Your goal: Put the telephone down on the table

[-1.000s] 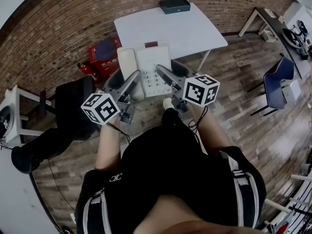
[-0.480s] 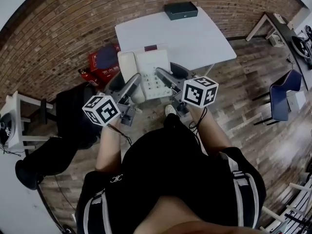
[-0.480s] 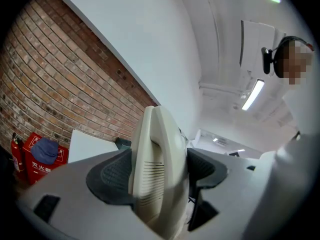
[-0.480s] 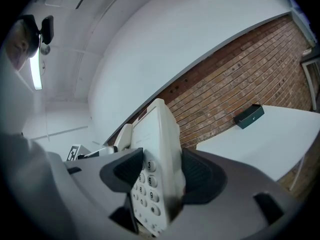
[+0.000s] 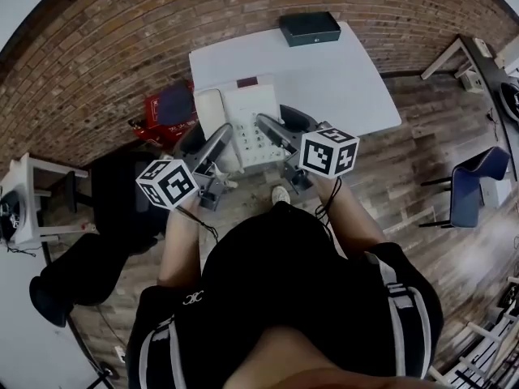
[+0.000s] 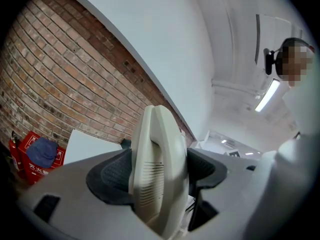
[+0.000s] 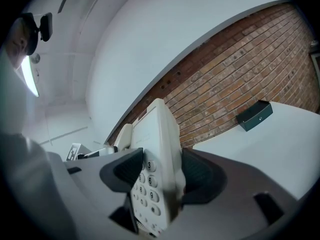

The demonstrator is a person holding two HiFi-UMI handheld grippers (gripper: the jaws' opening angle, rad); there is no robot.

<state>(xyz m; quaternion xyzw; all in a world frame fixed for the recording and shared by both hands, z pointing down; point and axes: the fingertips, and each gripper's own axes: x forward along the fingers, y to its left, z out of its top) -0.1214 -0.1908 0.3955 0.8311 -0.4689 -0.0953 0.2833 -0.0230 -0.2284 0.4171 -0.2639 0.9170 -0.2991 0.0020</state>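
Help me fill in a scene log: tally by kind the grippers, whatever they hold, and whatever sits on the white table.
grippers: 2, the left gripper and the right gripper, jaws of both shut on the telephone
telephone: 1
dark box on the white table: 1
Total: 4

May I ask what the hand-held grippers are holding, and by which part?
The telephone: the left hand-held gripper clamps its handset edge, the right hand-held gripper its keypad edge.
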